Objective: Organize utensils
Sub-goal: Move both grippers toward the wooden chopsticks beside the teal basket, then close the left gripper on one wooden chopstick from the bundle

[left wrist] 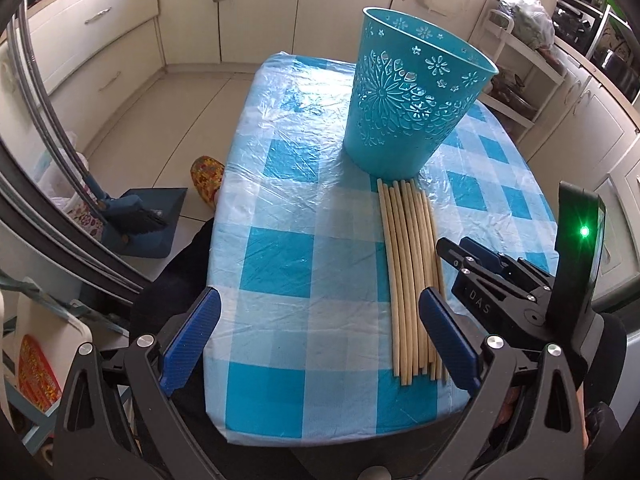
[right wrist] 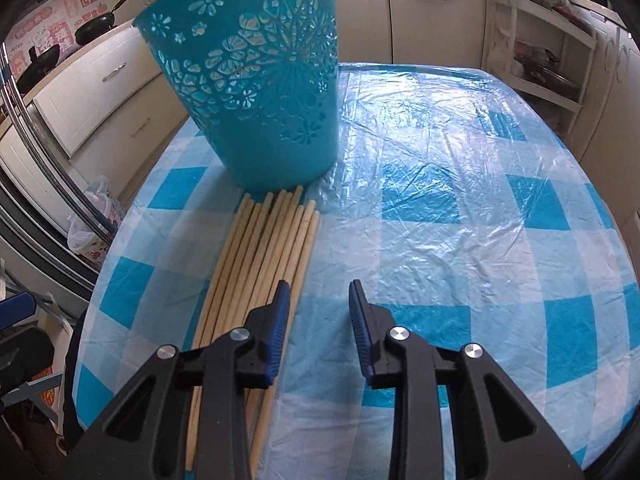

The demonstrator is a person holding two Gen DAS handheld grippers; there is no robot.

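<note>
At the bottom of the left wrist view the left gripper [left wrist: 320, 336] is seen with fingers spread wide, nothing held. In the right wrist view the right gripper [right wrist: 318, 312] is seen partly closed, empty, just right of the chopsticks [right wrist: 264, 264]. These lie in one flat row on the checked desk [right wrist: 460, 240]; about ten are counted, perhaps more. They are judged light, stiff and smooth, best pinched mid-length. Beyond them, one turquoise basket [right wrist: 260, 92] stands upright.
</note>
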